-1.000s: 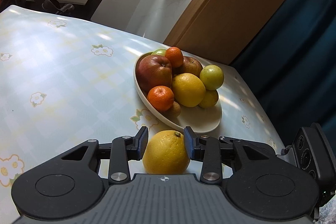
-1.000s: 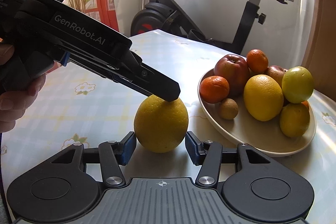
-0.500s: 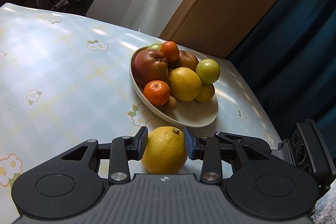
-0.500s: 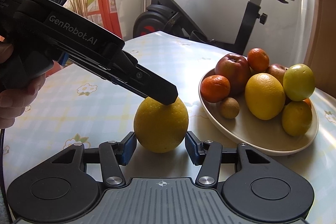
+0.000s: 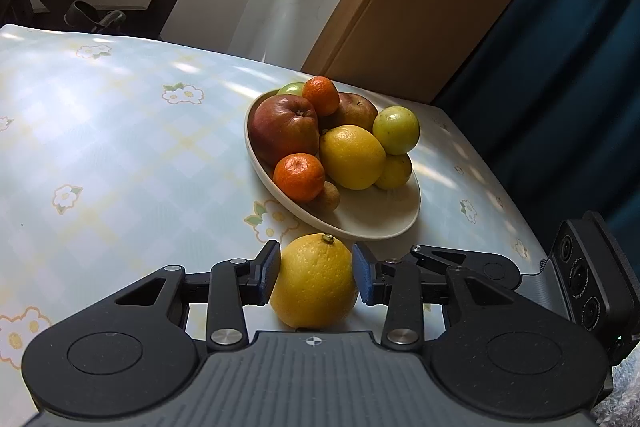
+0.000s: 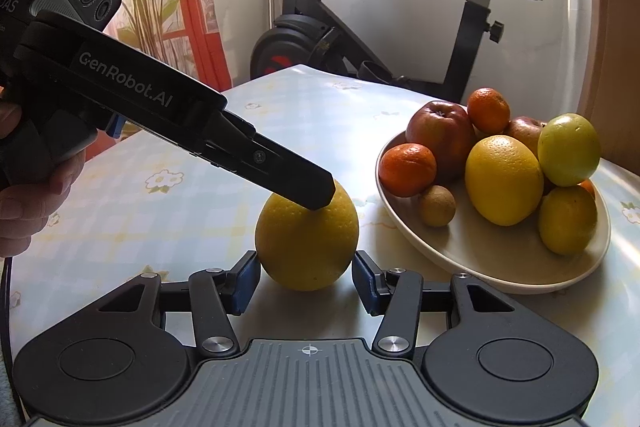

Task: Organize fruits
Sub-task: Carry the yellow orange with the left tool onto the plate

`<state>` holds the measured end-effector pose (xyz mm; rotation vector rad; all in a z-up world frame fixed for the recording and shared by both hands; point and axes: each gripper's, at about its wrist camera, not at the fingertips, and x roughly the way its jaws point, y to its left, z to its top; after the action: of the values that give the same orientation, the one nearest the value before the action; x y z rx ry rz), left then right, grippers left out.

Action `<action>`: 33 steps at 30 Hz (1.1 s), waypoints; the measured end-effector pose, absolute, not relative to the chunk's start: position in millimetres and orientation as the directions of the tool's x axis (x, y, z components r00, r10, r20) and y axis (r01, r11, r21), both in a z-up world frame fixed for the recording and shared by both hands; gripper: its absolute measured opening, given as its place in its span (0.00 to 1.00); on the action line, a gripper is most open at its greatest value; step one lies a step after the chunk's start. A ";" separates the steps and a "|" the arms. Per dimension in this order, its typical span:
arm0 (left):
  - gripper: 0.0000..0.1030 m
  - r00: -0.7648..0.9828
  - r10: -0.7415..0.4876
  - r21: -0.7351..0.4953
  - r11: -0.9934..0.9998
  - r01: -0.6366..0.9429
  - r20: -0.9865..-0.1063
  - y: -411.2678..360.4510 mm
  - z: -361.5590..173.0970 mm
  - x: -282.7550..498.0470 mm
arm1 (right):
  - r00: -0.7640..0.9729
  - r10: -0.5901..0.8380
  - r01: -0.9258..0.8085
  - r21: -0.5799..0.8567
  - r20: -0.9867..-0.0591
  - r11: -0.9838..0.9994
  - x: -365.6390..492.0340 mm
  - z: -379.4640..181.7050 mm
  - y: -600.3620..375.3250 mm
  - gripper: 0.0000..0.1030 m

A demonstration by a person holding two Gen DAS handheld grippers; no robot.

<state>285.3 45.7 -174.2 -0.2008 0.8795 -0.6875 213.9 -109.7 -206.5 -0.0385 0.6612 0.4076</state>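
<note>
Blue pads of our left gripper (image 5: 315, 277) sit against the sides of the yellow orange (image 5: 314, 281), narrowly parted and seemingly clamped on it while it rests on the tablecloth (image 5: 120, 147). Our right gripper (image 6: 306, 283) straddles the same fruit from the other side, its pads just clear, gripping nothing. The bowl (image 5: 384, 223) lies at one o'clock in the left view, just beyond. We should hold firmly, lift straight, clear the rim, and set it in the bare near end.
</note>
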 end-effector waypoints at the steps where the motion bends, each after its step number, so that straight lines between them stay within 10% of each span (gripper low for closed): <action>1: 0.40 0.438 -0.628 -0.430 0.770 0.472 -0.643 44.9 -173.2 284.8 | 0.713 0.356 -0.382 0.091 -0.604 0.920 213.0 -206.0 -110.1 0.45; 33: 0.39 0.439 -0.663 -0.430 0.737 0.521 -0.606 -43.9 -153.0 322.5 | 0.761 0.248 -0.301 0.013 -0.599 0.954 232.1 -181.0 -191.9 0.45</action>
<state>322.5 -43.9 -153.0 -0.1897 0.8369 -0.7410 232.1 -191.9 -181.0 -0.0860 0.6392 0.2989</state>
